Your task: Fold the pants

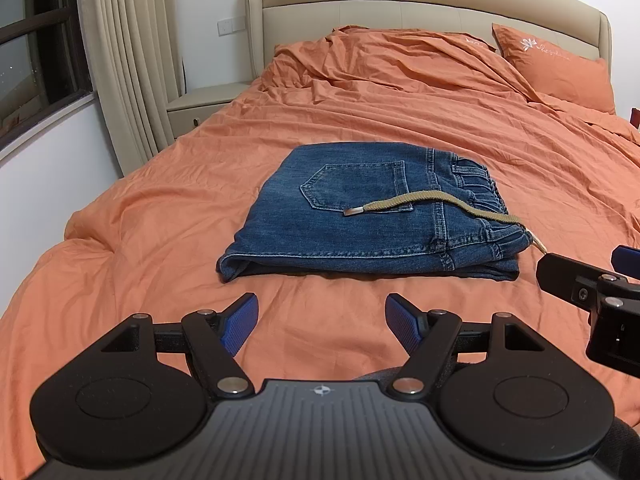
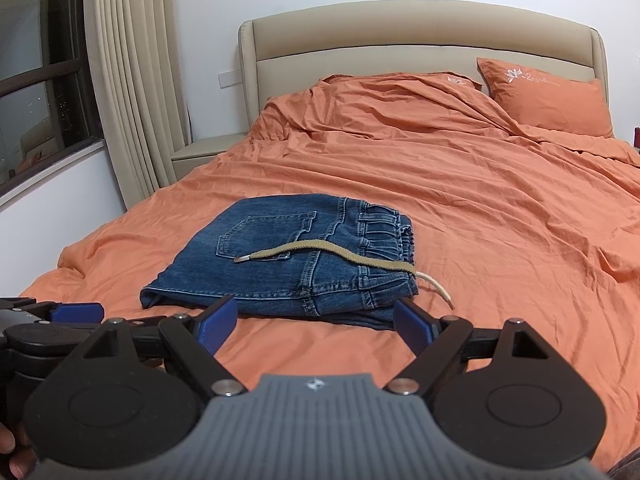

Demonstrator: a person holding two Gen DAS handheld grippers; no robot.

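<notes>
Blue denim pants (image 1: 360, 216) lie folded into a compact stack on the orange bed, back pocket up, elastic waistband to the right. A tan drawstring (image 1: 420, 202) lies across the top. They also show in the right wrist view (image 2: 288, 256) with the drawstring (image 2: 320, 250). My left gripper (image 1: 321, 326) is open and empty, just short of the stack's near edge. My right gripper (image 2: 314, 322) is open and empty, its fingertips level with the stack's near edge. The right gripper shows at the right edge of the left wrist view (image 1: 580, 276).
The orange sheet (image 1: 160, 240) is wrinkled, with a bunched duvet (image 1: 400, 60) and an orange pillow (image 1: 560, 68) by the beige headboard (image 1: 400, 4). A nightstand (image 1: 204, 100), curtain (image 1: 124, 60) and window (image 1: 36, 40) stand at the left.
</notes>
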